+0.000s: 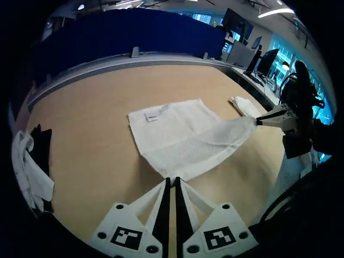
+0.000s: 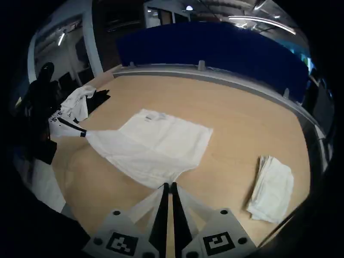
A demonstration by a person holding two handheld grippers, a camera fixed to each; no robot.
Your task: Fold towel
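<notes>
Left gripper view:
Left gripper [image 1: 172, 182]: fingers almost together, pinching a near towel corner.
Towel [image 1: 185, 133]: spread on table [image 1: 94, 129], near edge lifted.
Right gripper [image 1: 259, 121]: far right, tips clamped on the other near corner.

Right gripper view:
Right gripper [image 2: 168, 187]: fingers almost closed, gripping a towel [image 2: 155, 142] corner.
Left gripper [image 2: 82, 134]: far left, pinching the opposite corner.
Folded towel [image 2: 271, 189]: right, well apart.

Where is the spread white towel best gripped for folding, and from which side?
At its two near corners, coming in from the near edge. The towel has its far, labelled edge lying flat on the table, so pinching the near corners should let that edge carry over. The left tongs and right tongs each close on one such corner.
</notes>
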